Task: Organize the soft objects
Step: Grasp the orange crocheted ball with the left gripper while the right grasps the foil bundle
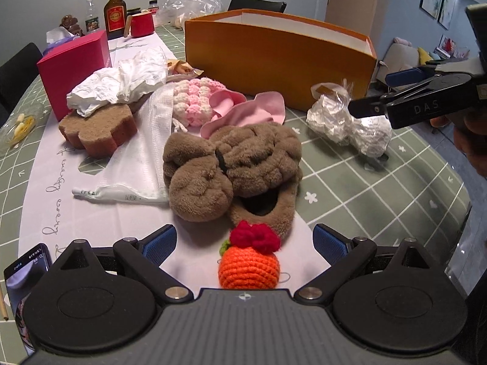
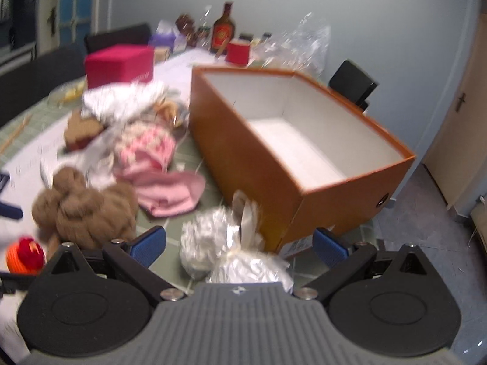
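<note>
Left gripper (image 1: 244, 243): spread wide around the crochet orange (image 1: 249, 266).
Right gripper (image 2: 239, 245): spread, over the crumpled plastic bag (image 2: 234, 255).
Orange box (image 2: 258, 164): at 1 o'clock of the bag.

On the table sit one orange box (image 1: 274, 57), one magenta box (image 1: 73, 70), two brown plush slippers (image 1: 231, 164) and one crocheted orange ball (image 1: 249, 266). There is one pink cloth (image 1: 246, 111), one pink-and-white crocheted piece (image 1: 194, 99), one brown sponge (image 1: 97, 127) and one knotted clear bag (image 1: 347, 121) (contents unclear). At the far end stand one amber bottle (image 1: 115, 12) and one red mug (image 1: 141, 24).
</note>
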The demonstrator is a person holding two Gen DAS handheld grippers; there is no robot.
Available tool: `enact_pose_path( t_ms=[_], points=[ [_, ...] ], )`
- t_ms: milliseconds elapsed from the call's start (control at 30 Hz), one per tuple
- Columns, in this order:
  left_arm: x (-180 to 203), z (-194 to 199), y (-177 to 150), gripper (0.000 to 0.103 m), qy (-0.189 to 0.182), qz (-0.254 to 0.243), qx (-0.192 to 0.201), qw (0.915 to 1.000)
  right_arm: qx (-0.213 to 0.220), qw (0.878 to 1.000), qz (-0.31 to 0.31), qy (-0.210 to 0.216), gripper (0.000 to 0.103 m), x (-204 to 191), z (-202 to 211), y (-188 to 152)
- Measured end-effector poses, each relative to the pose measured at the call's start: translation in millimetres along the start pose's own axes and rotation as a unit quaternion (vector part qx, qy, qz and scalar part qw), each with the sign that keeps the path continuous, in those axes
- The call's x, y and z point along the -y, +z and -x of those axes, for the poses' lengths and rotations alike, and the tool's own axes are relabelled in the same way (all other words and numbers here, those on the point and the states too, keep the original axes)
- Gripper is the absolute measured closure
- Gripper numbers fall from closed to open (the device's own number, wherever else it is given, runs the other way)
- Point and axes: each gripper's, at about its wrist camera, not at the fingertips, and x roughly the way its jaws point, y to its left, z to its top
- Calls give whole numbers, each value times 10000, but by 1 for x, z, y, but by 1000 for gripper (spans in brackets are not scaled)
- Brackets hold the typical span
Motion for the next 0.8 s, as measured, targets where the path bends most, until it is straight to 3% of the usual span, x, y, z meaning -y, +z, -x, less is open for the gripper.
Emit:
enact_pose_path(
  t_ms=[133,233,500,600,800],
  points=[
    [-1,-6,-5,0,-47,73,-79,9999,-317,9990,74,311,5,2,-20,-6],
    [-2,-7,-7,0,-51,85,-46,9999,-404,9983,37,426,12,4,-32,-10],
    [-6,-13,-10,1,-77,46,-94,9999,-523,9978,338,244,18,1,-46,-15],
    [-4,-12,-10,9,-106,-49,-79,9999,-627,9972,384,166,34,3,-48,-17],
    [-3,-9,-11,34,7,-106,-60,9999,-590,9974,364,212,41,6,-43,-18]
  ],
)
